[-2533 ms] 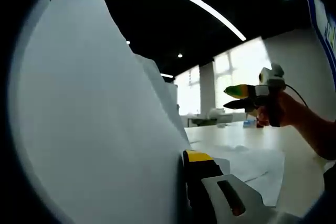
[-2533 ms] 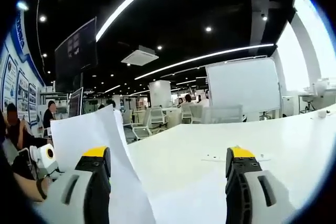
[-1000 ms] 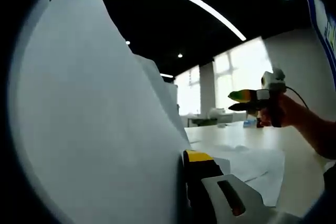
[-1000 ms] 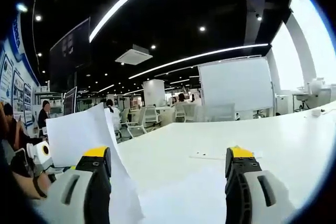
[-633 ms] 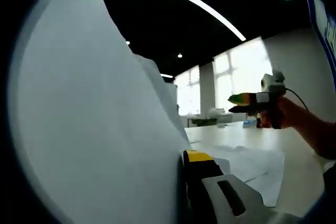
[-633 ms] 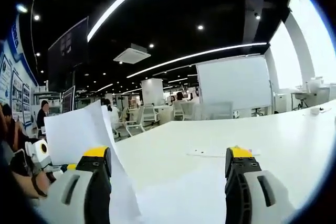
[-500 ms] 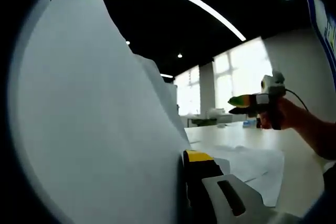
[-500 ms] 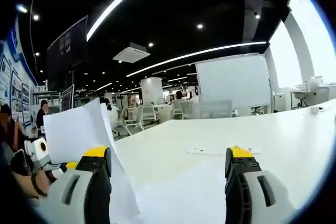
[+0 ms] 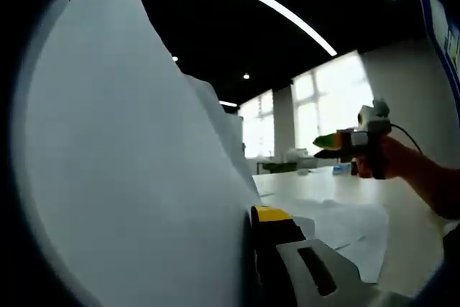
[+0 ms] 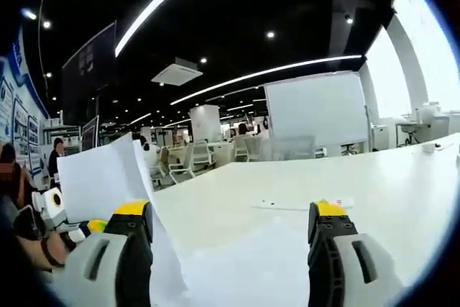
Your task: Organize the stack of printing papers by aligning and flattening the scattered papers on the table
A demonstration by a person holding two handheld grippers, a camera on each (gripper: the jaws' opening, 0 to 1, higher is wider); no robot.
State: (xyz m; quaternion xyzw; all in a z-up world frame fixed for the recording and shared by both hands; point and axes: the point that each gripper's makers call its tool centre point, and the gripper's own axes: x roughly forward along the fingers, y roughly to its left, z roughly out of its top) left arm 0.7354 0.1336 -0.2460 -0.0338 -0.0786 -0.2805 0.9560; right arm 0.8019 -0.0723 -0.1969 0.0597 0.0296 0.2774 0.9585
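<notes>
**A:** White sheets, plain printer stock, no print visible. What have you got on the left side?

**B:** My left gripper (image 9: 253, 264) has an upright sheet of paper (image 9: 136, 177) standing right against its one visible yellow-tipped jaw. The other jaw is hidden behind the sheet, so I can't tell whether the jaws are clamped on it or just beside it. The sheet rises tall with a curved top edge, and a second edge shows just behind it.

**A:** Anything flat?

**B:** Yes. Loose papers (image 9: 352, 231) lie on the white table (image 9: 402, 249) past that jaw, overlapping, edges not lined up, slightly wavy rather than pressed flat.

**A:** Right side?

**B:** My right gripper (image 10: 230, 249) has its jaws wide apart, nothing between them. In the left gripper view it shows (image 9: 327, 147) held up in the air in my hand (image 9: 392, 163), well above the table and clear of the papers.

**A:** And from the right gripper view?

**B:** The upright sheet (image 10: 100, 177) stands at the left, bowed, its lower edge dropping behind my left-hand jaw. The left gripper (image 10: 75, 231) shows beside its base, a yellow tip next to the paper. More flat paper (image 10: 244, 264) lies on the table (image 10: 374, 185) between my jaws, a faint edge the only thing marking it. One small flat piece (image 10: 302, 205) lies further out, well apart from the rest.

**A:** Background?

**B:** Whiteboard (image 10: 313, 116) beyond the table, office chairs (image 10: 190, 159), a person (image 10: 54, 152) seated far left.
</notes>
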